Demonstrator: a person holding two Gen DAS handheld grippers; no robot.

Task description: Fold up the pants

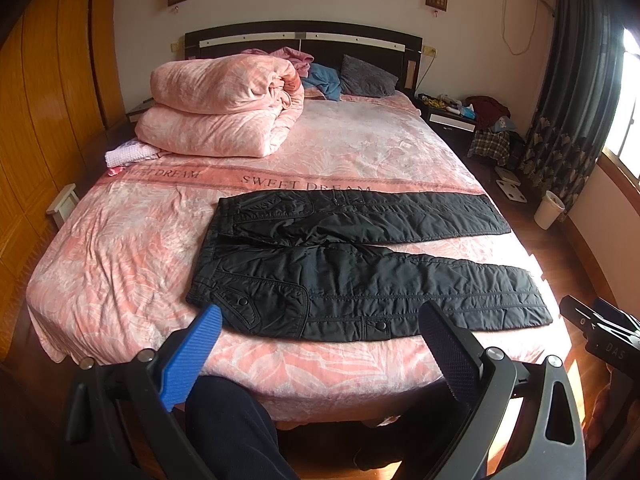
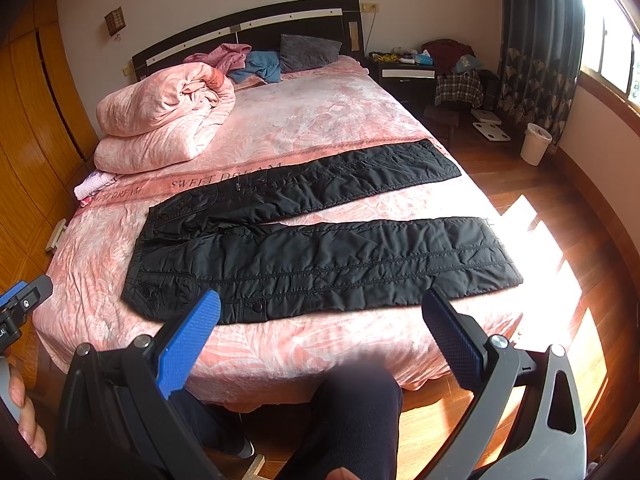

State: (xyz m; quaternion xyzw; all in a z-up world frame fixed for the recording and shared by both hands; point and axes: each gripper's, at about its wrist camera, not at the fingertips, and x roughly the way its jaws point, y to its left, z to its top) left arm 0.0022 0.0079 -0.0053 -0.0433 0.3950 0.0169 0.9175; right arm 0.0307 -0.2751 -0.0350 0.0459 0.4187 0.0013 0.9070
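Two claws spread, empty: left claw [image 1: 320,330]; right claw [image 2: 322,316]; black quilted pants [image 1: 352,264] flat, legs splayed.

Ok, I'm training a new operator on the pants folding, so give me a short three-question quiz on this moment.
1. True or false: the black pants lie spread flat on the bed, legs apart.
2. Which way does the waistband point? A) toward the wardrobe side B) toward the window side
3. Fill in: the left gripper and right gripper are both ____.

Key: 1 true; 2 A; 3 open, holding nothing.
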